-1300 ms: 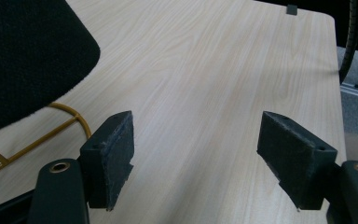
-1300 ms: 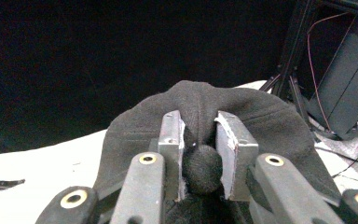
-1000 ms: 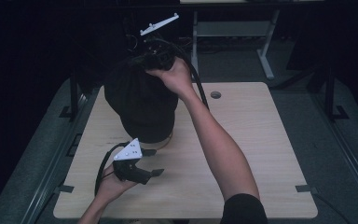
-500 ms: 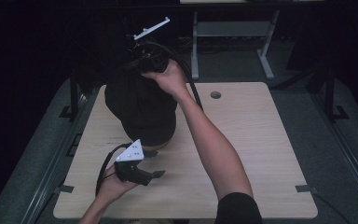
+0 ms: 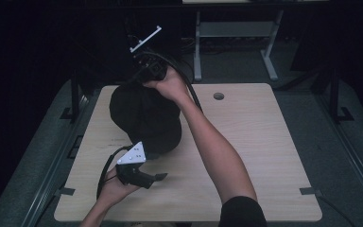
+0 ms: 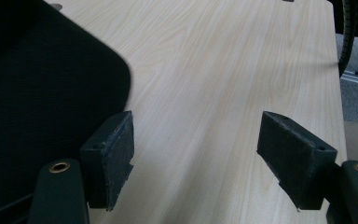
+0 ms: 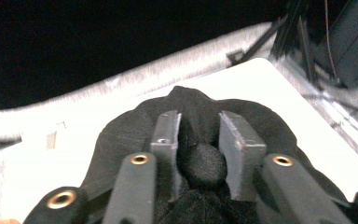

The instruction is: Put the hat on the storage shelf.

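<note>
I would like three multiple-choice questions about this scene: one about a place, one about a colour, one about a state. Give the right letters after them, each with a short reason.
1. Where does the cap lie on the table?
A. far right corner
B. left half, toward the far edge
C. near right corner

2. What colour is the cap?
A. white
B. red
C. black

3. How do the left tongs stand?
A. open, with nothing between the jaws
B. shut on the cap
C. shut on a cable

Answers:
1 B: in the high view the cap sits left of the table's middle, near the far edge.
2 C: it looks black in every view.
3 A: the left gripper view shows bare wood between the wide-apart jaws, while the right tongs close on the cap's top button.
</note>
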The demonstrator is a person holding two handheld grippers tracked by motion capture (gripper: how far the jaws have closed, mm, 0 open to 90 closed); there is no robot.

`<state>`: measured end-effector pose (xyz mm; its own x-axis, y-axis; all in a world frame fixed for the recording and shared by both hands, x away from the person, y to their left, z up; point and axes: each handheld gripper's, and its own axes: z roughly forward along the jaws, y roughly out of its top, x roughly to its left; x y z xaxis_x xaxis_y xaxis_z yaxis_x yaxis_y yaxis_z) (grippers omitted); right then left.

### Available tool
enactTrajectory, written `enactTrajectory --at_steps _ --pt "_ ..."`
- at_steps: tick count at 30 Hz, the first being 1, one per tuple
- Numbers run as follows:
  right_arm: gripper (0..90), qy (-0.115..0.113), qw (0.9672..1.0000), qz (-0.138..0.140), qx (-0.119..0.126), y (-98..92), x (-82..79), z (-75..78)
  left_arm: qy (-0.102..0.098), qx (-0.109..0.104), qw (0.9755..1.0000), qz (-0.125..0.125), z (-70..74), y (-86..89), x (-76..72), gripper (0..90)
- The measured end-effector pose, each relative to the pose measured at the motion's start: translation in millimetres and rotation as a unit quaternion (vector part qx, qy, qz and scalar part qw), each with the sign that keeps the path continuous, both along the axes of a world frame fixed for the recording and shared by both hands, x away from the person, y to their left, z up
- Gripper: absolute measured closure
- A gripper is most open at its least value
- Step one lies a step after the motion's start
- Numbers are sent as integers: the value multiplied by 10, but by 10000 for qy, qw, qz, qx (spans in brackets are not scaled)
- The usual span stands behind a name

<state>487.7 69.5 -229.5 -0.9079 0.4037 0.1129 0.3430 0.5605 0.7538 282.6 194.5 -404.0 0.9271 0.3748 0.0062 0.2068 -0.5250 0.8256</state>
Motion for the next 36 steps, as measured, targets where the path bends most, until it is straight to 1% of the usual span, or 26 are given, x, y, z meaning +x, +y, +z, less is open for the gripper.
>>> enactTrajectory --at_steps 1,2,3,4,5,7,9,10,11,12,13,14,16,17,19,20,24,26,28,30,31,33,35,36 --pt "643 -66 9999 66 -103 7 -4 -32 -23 11 10000 1 -1 3 -2 268" --pt "640 -87 9999 82 -109 2 -21 -52 -17 10 10000 3 -2 4 -2 268" --pt "636 -60 9999 60 -73 -2 -33 -58 -16 7 10000 3 -4 5 -2 268" --pt "634 -96 9999 75 -72 -14 -32 -67 -28 6 10000 7 -7 5 -4 268" --pt "628 -35 10000 74 6 -27 -34 -78 -19 12 10000 12 -9 5 -7 268" --pt "606 -86 9999 72 39 -45 -46 -80 -32 18 10000 4 -12 4 -8 268" --pt "559 -119 9999 97 35 -52 -66 -67 4 20 10000 26 -7 7 -14 268" --pt "534 -130 9999 98 6 -58 -76 -56 10 -31 10000 50 -10 6 -18 268" --pt "530 -171 9998 69 -6 -73 -100 -32 8 -33 10000 52 -10 11 -16 268" --pt "512 -182 9998 32 37 -95 -125 -9 7 -21 10000 40 -11 17 -11 268" --pt "480 -210 9997 36 141 -136 -142 16 -20 -13 10000 31 -10 19 -7 267" --pt "466 -233 9995 37 200 -166 -150 30 -21 -35 10000 41 -14 20 -7 268" --pt "443 -306 9991 -34 289 -255 -194 63 13 -85 9999 68 -18 16 -12 267" --pt "419 -390 9988 -33 295 -305 -207 70 3 -80 9999 67 -16 19 -14 267" --pt "392 -366 9985 -101 397 -404 -247 81 20 -103 9999 73 -17 22 -18 266" --pt "380 -394 9983 -78 417 -461 -259 83 -5 -70 10000 63 -16 25 -17 265" --pt "334 -457 9970 -209 585 -687 -355 85 32 -121 9999 80 -17 21 -28 265" --pt "331 -427 9963 -246 700 -791 -387 85 21 -112 9999 82 -18 20 -33 263" --pt "319 -462 9952 -334 799 -930 -443 91 12 -116 9999 91 -22 30 -35 263" --pt "310 -478 9946 -394 830 -1057 -485 89 23 -113 9999 113 -19 37 -37 263" --pt "310 -467 9943 -413 864 -1084 -498 86 -12 -94 9999 105 -12 51 -30 262" --pt "303 -472 9938 -473 891 -1202 -542 61 -17 -63 9999 117 -2 70 -27 262" --pt "296 -482 9934 -545 885 -1297 -581 41 -9 -127 9998 148 -3 74 -29 261" --pt "296 -497 9930 -580 903 -1351 -608 31 -24 -104 9999 133 2 82 -27 260"
